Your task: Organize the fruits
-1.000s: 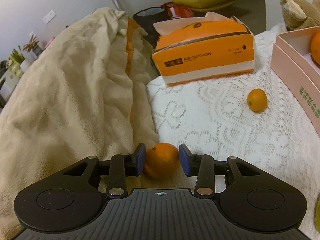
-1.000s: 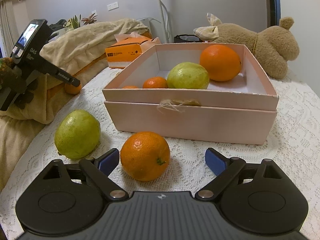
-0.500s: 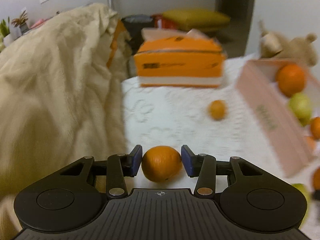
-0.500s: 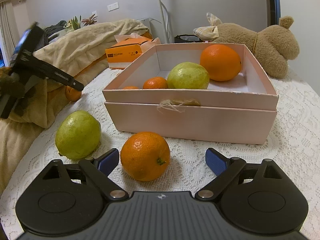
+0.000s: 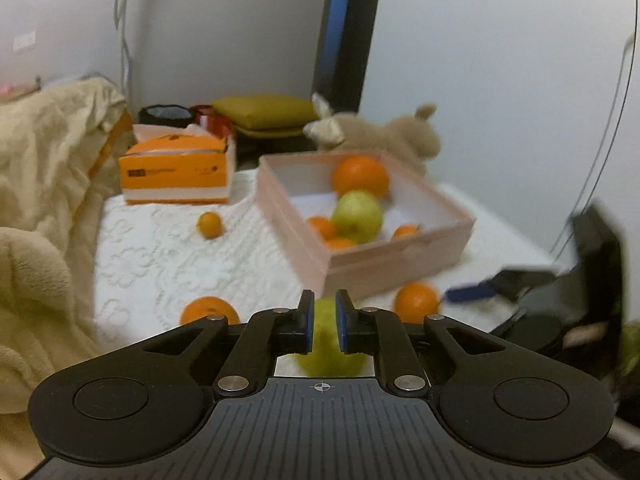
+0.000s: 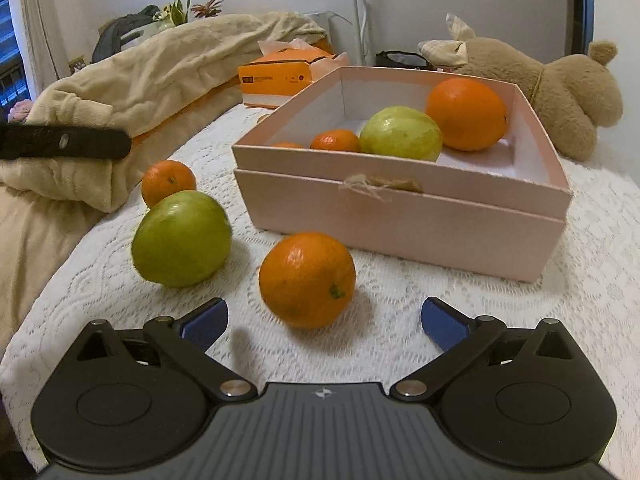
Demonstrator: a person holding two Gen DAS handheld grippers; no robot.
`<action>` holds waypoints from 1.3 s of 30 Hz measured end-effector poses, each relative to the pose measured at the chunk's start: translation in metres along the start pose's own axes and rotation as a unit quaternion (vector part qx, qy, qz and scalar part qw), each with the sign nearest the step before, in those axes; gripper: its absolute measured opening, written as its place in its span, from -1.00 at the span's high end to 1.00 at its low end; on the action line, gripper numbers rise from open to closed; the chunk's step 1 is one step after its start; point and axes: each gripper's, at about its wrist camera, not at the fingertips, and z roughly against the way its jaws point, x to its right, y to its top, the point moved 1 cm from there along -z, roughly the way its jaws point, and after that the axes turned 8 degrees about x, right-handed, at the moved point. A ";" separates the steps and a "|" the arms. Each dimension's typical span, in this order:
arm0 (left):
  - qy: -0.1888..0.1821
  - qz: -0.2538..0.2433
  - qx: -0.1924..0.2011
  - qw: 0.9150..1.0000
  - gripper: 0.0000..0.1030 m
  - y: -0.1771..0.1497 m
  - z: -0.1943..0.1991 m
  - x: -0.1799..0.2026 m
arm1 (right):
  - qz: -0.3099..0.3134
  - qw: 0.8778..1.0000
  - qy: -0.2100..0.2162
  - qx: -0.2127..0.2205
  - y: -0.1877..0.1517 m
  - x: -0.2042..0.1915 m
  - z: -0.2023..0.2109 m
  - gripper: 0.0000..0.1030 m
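My left gripper [image 5: 322,326] is shut and empty, hovering over the lace cloth; a green fruit [image 5: 326,360] shows behind its narrow gap. A mandarin [image 5: 208,312] lies on the cloth to its left, by the blanket. My right gripper [image 6: 323,316] is open, its jaws still opening, with an orange [image 6: 307,279] just ahead of the fingertips and untouched. The green fruit [image 6: 182,238] and the mandarin [image 6: 169,183] sit left of it. The pink box [image 6: 400,220] holds a big orange [image 6: 466,114], a green fruit [image 6: 400,133] and small mandarins [image 6: 335,140]. Another small mandarin [image 5: 209,225] lies left of the box.
A beige blanket [image 6: 160,76] is piled along the left edge of the cloth. An orange tissue box [image 5: 176,172] stands behind, and a plush bear [image 6: 552,84] lies behind the box. Part of the left gripper [image 6: 64,142] juts in from the left of the right wrist view.
The left gripper let go of the mandarin, which now lies on the cloth by the blanket, then shut and swung right towards the box. The right jaws spread slightly wider.
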 end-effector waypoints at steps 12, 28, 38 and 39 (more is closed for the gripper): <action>0.150 0.098 0.043 0.983 0.59 -0.002 0.003 -0.085 | 0.032 0.999 -0.035 -0.004 -0.004 -0.013 -0.002 -0.99; 0.106 -0.016 -0.039 0.993 -0.30 -0.019 -0.042 -0.037 | 0.035 0.999 -0.037 -0.002 -0.005 -0.014 -0.002 -0.99; 0.130 0.063 -0.051 0.988 -0.26 -0.033 -0.054 -0.073 | 0.035 0.999 -0.037 -0.002 -0.005 -0.014 -0.002 -0.99; 0.130 0.064 -0.050 0.988 -0.24 -0.032 -0.054 -0.074 | 0.035 0.999 -0.037 -0.002 -0.006 -0.014 -0.002 -0.99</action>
